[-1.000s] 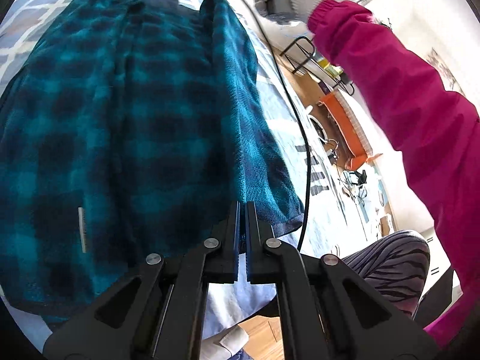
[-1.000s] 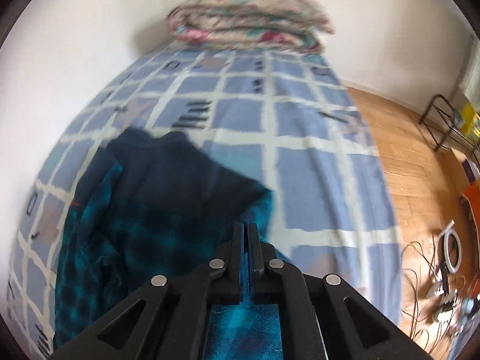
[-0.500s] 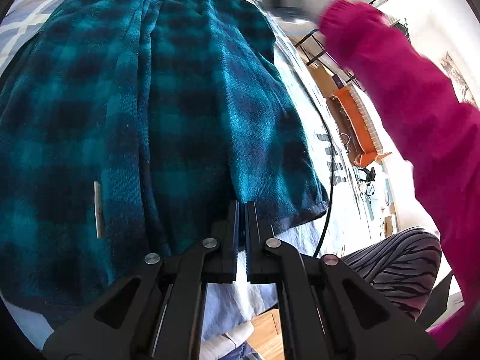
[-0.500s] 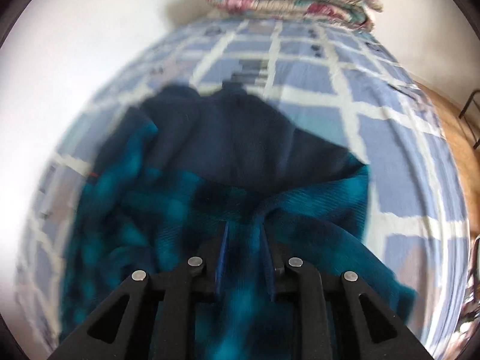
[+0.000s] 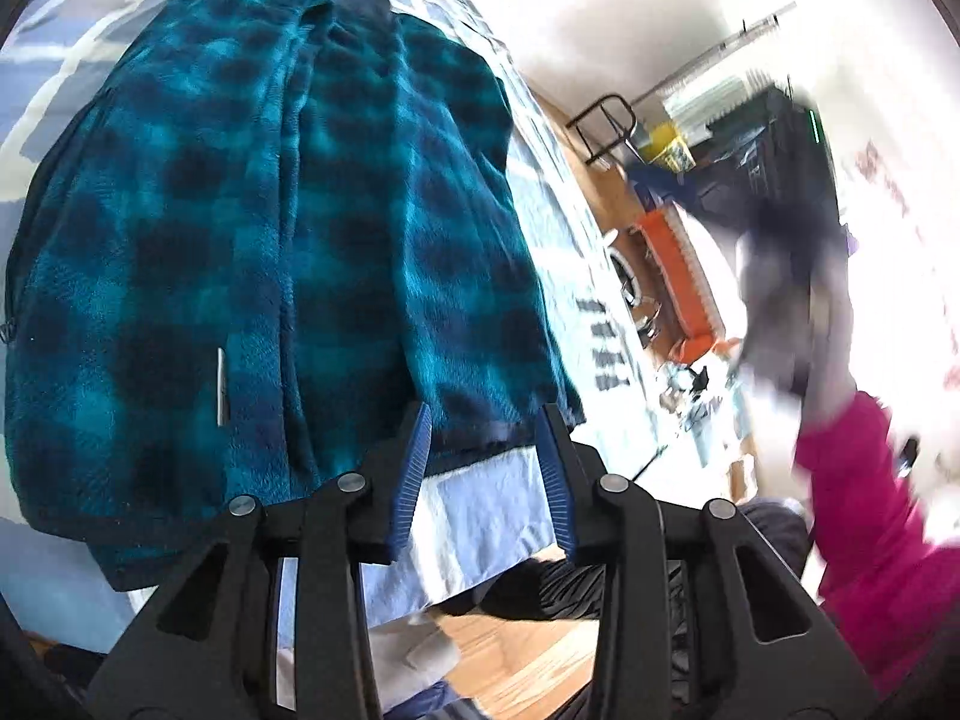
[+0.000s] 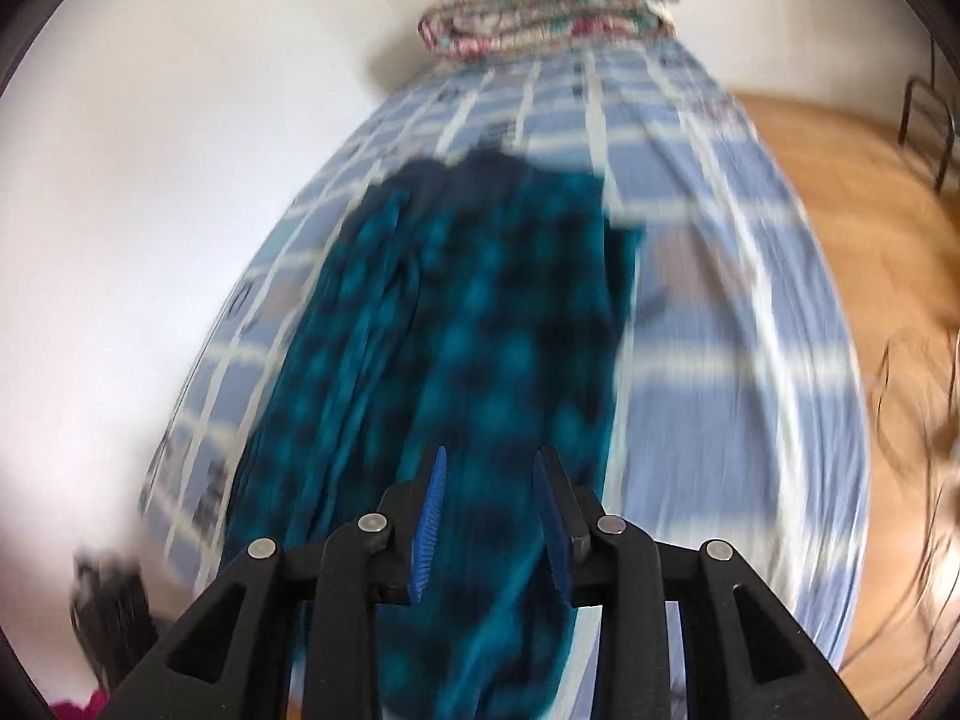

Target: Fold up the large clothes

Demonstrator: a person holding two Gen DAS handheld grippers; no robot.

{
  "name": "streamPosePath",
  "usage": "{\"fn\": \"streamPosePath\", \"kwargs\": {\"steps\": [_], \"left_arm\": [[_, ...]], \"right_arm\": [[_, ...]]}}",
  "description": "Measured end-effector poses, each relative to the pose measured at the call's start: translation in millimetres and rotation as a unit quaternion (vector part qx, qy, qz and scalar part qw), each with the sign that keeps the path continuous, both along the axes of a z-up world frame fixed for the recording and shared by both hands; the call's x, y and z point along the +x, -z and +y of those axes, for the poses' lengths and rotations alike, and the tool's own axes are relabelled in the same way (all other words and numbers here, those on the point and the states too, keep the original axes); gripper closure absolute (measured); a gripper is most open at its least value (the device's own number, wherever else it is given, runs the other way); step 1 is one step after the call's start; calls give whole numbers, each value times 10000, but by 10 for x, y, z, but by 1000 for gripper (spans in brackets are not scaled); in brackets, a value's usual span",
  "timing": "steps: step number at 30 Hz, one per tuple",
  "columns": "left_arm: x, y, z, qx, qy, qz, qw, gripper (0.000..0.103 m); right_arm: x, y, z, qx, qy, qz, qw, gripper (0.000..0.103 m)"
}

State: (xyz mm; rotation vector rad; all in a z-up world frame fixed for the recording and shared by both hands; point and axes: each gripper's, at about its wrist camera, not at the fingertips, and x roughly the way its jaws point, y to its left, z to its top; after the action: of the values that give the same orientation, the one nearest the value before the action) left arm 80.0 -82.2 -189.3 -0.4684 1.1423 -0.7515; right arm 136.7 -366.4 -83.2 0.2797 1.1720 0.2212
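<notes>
I see the bed [image 6: 720,396], its blue checked sheet running to a folded quilt [image 6: 549,6] at the head. The teal plaid garment [image 5: 252,252] lies lengthwise on it. My left tongs [image 5: 485,456] are spreading above its hem, gripping nothing; my right tongs [image 6: 489,501] are spreading too, empty above the cloth.

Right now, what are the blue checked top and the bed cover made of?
The top looks like soft fleece: its surface is fuzzy and napped. The bed cover looks like thin woven cloth, maybe cotton: flat, matte, lightly wrinkled.
</notes>
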Motion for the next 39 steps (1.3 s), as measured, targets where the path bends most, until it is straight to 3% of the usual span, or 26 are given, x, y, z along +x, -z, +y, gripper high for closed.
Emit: {"fn": "streamPosePath", "kwargs": {"steps": [3, 5, 9, 11, 12, 13, 14, 16, 20, 23, 26, 29, 34, 36, 39], "left_arm": [[157, 166, -4, -129, -161, 394, 9990, 67], [231, 287, -37, -199, -199, 621, 9977, 68], [293, 427, -189, 48, -162, 615, 9980, 70], [300, 462, -286, 249, -75, 548, 9982, 90], [312, 496, -351, 309, -23, 549, 9980, 93], [319, 515, -394, 320, 17, 559, 9979, 96], [320, 520, -432, 363, 21, 539, 9979, 99], [301, 480, -495, 406, 60, 445, 9982, 101], [214, 283, -565, 337, 133, 165, 9992, 102], [150, 243, -677, 535, 346, -8, 9980, 102], [148, 449, -822, 1004, 439, 27, 9940, 102], [172, 586, -865, 1134, 403, 102, 9927, 102], [93, 453, -879, 1330, 462, -231, 9898, 102], [17, 388, -854, 1440, 446, -341, 9880, 102], [-72, 256, -801, 1460, 362, -522, 9872, 102]], "right_arm": [[-396, 277, 31, 147, 6, 338, 9993, 60], [-616, 506, 74, 330, -60, 627, 9975, 59], [-783, 832, 218, 341, -415, 970, 9938, 59], [-814, 961, 229, 415, -363, 1079, 9926, 59], [-814, 1025, 220, 470, -298, 1136, 9920, 59], [-818, 1072, 219, 478, -282, 1170, 9916, 64], [-810, 1099, 230, 428, -324, 1173, 9916, 82], [-815, 1085, 225, 379, -366, 1139, 9921, 96], [-907, 835, 103, 414, -252, 786, 9957, 100], [-1015, 736, -57, 580, -29, 696, 9959, 101], [-1050, 871, -100, 521, 23, 906, 9945, 101], [-1020, 1067, -32, 304, -24, 1107, 9934, 101], [-998, 1126, 60, -9, -214, 1089, 9938, 100], [-1001, 1105, 71, 3, -251, 1076, 9939, 96], [-1069, 992, -30, 265, -183, 834, 9960, 78]]}}
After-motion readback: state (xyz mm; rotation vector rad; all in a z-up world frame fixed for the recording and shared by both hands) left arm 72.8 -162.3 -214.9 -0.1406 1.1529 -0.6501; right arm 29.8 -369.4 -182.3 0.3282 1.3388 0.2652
